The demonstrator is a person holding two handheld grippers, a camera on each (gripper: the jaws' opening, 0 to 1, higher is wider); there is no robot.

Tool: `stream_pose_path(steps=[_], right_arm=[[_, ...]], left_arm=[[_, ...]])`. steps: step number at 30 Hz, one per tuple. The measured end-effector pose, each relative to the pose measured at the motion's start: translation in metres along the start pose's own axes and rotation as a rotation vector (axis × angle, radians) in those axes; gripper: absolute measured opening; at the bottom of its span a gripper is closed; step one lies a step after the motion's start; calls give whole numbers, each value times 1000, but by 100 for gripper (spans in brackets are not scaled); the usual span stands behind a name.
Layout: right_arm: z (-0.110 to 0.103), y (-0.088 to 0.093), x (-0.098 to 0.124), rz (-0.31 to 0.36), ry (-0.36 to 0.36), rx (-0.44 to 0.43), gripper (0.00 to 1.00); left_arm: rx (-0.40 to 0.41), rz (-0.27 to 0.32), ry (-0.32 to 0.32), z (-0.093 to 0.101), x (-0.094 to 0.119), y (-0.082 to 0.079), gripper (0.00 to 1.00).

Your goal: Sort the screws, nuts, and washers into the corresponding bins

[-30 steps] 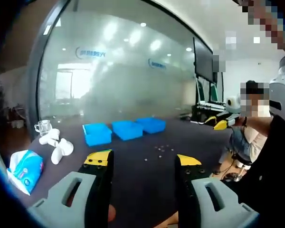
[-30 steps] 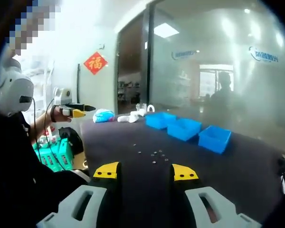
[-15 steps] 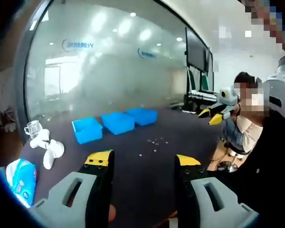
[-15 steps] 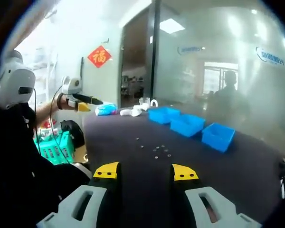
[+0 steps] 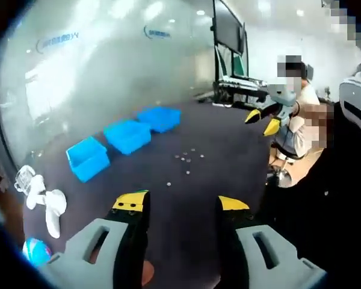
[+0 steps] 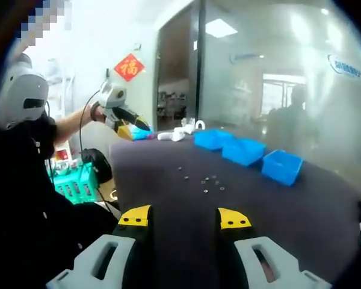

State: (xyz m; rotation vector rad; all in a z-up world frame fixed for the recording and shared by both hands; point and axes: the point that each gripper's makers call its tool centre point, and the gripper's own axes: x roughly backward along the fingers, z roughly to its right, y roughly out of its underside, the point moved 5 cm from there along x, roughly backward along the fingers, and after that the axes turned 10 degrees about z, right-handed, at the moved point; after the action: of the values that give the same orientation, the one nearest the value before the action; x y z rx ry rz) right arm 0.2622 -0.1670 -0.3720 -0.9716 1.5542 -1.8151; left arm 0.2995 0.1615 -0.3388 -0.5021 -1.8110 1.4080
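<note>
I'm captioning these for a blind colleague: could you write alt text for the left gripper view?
The left gripper, jaws open and empty, hangs above a dark table where three blue bins stand in a row and small hardware lies scattered beside them. The right gripper comes in from the right, and white objects lie at the left edge.

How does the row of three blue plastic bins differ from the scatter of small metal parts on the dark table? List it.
The blue plastic bins are large, bright, open-topped boxes in a neat line; the small metal parts are tiny, pale specks, loosely strewn. The bins sit nearer the glass wall, the parts nearer mid-table. Both rest on the dark table.
</note>
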Motion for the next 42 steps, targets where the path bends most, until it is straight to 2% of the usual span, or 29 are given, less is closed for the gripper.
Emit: stream_pose_path(steps=[6, 8, 10, 11, 14, 16, 20, 23, 30, 33, 37, 42], right_arm=[[-1, 4, 2, -15, -8, 5, 37], [0, 4, 2, -16, -6, 6, 37], [1, 5, 3, -24, -5, 8, 37], [2, 5, 3, -29, -6, 10, 37], [4, 5, 3, -40, -9, 14, 37], [4, 5, 2, -42, -10, 17, 37], [4, 5, 1, -37, -10, 15, 37], [4, 6, 1, -40, -10, 10, 37], [3, 13, 0, -56, -15, -2, 37], [3, 15, 0, -62, -18, 0, 37], [3, 15, -1, -64, -20, -5, 37], [3, 18, 0, -69, -19, -10, 36]], left_arm=[[-3, -62, 23, -7, -22, -2, 39], [4, -71, 49, -8, -29, -5, 37], [61, -74, 103, -4, -39, -10, 37], [65, -84, 100, -6, -45, -12, 37], [24, -123, 116, -7, -59, -17, 36], [30, -138, 132, -7, -67, -18, 36], [3, -188, 141, -11, -81, -14, 34], [-13, -247, 153, -14, -89, -9, 34], [-2, -345, 179, -14, -104, 0, 34], [49, -337, 194, -14, -109, -2, 33], [19, -368, 194, -10, -111, 1, 32], [-10, -401, 192, -18, -118, 7, 32]])
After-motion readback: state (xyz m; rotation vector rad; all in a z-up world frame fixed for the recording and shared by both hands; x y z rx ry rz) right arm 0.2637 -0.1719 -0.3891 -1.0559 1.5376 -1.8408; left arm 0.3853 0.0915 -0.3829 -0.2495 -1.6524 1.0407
